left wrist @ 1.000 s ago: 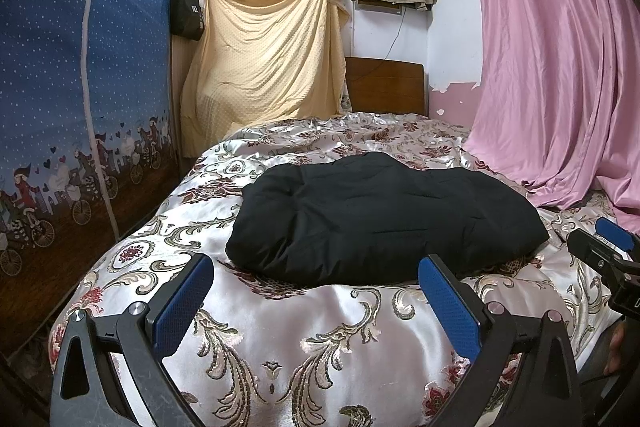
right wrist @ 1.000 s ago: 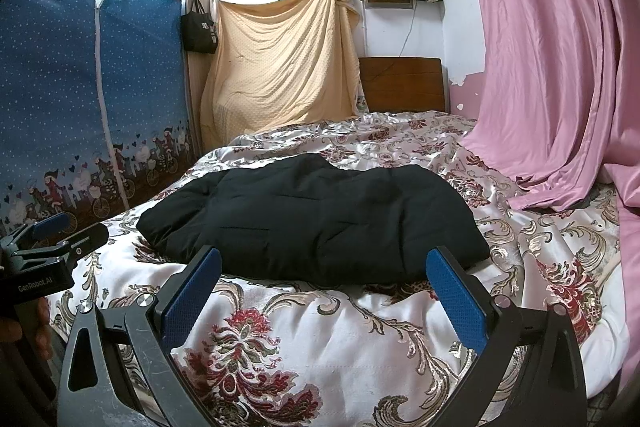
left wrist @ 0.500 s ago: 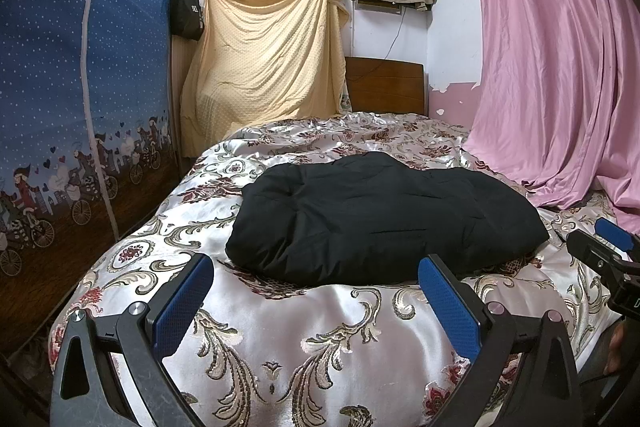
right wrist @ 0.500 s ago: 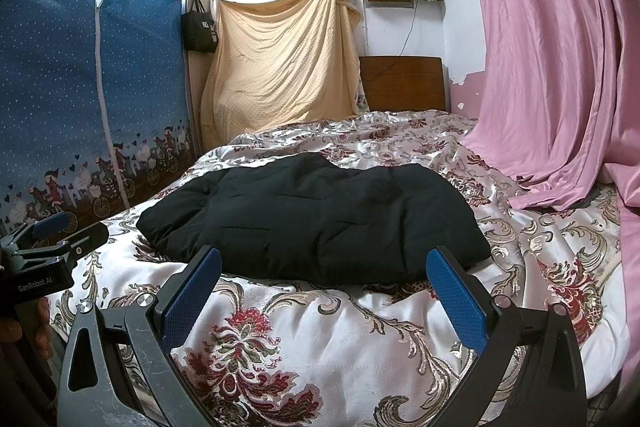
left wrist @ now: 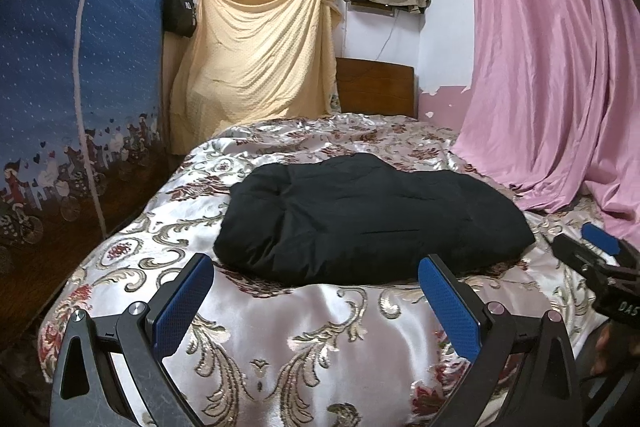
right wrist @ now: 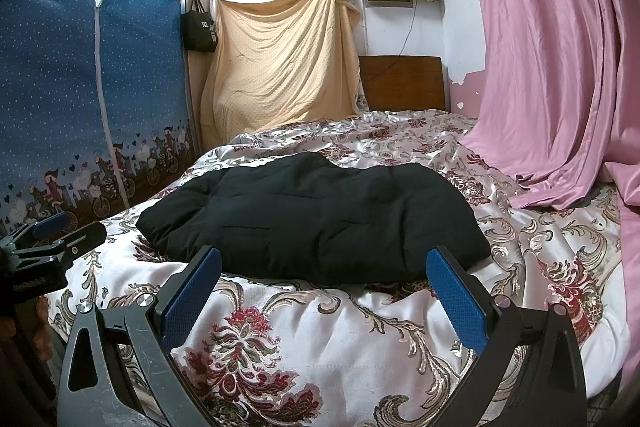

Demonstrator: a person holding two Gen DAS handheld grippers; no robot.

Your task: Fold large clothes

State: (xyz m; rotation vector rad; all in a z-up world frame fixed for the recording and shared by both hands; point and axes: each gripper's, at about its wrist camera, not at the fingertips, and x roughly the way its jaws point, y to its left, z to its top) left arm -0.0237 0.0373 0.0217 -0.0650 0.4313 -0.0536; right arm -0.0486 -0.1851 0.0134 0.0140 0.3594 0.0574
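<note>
Looking across the room from the left side, there's a blue zip-up wardrobe (left wrist: 76,75) with a cartoon bicycle print along the bottom, then a small black bag (left wrist: 179,11) hanging on the wall, then a yellowish dimpled sheet (left wrist: 260,55) draped from a hook, a wooden headboard (left wrist: 374,89), and a big shiny pink curtain (left wrist: 552,59) pooling on the right edge of the bed. The black jacket (left wrist: 360,219) sits in the middle of the bed (left wrist: 304,343), on a satiny floral cover, and it looks like it's already bundled into a puffy rounded lump. My guess is it's padded, so soft and fairly light but bulky and springy, and it'll want to puff back open if you just flop it over. The cover under it looks slick, so the whole thing might slide when pulled. I'd grab it at the near hem corners, one on each side, pinching a thick wad of the fabric instead of just the outer shell. The left gripper (left wrist: 316,291) has its blue textured pads spread wide with nothing between them, hovering just short of the near edge of the jacket. The right gripper (right wrist: 324,287) is the same deal, fingers wide apart and empty, lined up on the near edge too.
</note>
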